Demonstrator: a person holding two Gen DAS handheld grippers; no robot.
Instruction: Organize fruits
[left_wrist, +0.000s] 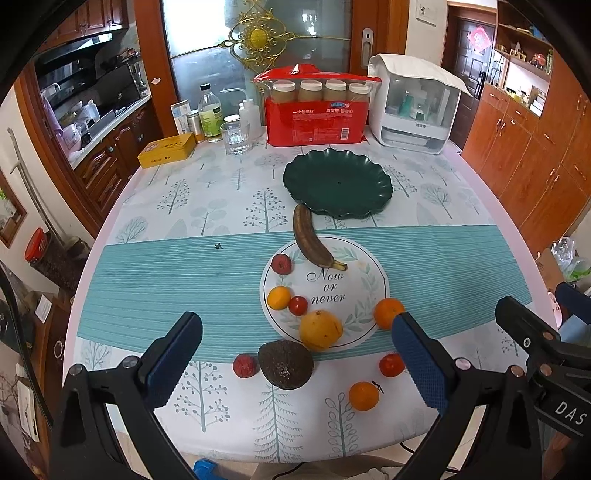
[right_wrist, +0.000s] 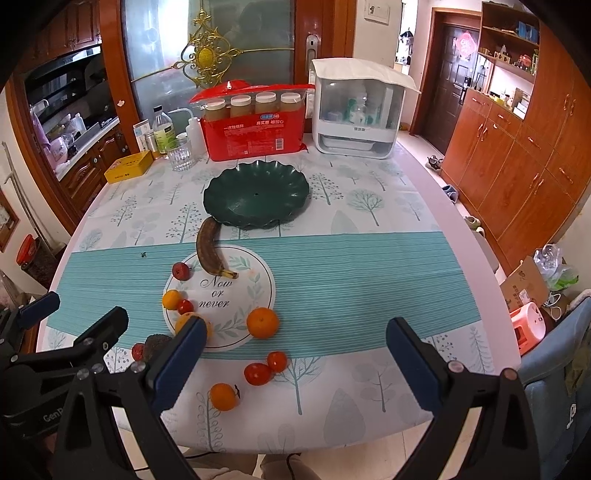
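Left wrist: left gripper (left_wrist: 295, 354) spread wide, empty, above avocado (left_wrist: 285, 363); centre, lower, close gently, carry to green plate (left_wrist: 338, 184).

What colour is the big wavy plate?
Dark green, plain; the wavy plate shows best in the right wrist view.

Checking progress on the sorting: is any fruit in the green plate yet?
No, the green plate holds nothing, and the banana lies beside it.

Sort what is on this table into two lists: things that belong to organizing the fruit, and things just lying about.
Belongs: dark green scalloped plate, overripe brown banana, dark wrinkled avocado, large yellow-orange citrus.

Lying about: red pack of paper cups, clear drinking glass, flat yellow tin, white covered appliance.
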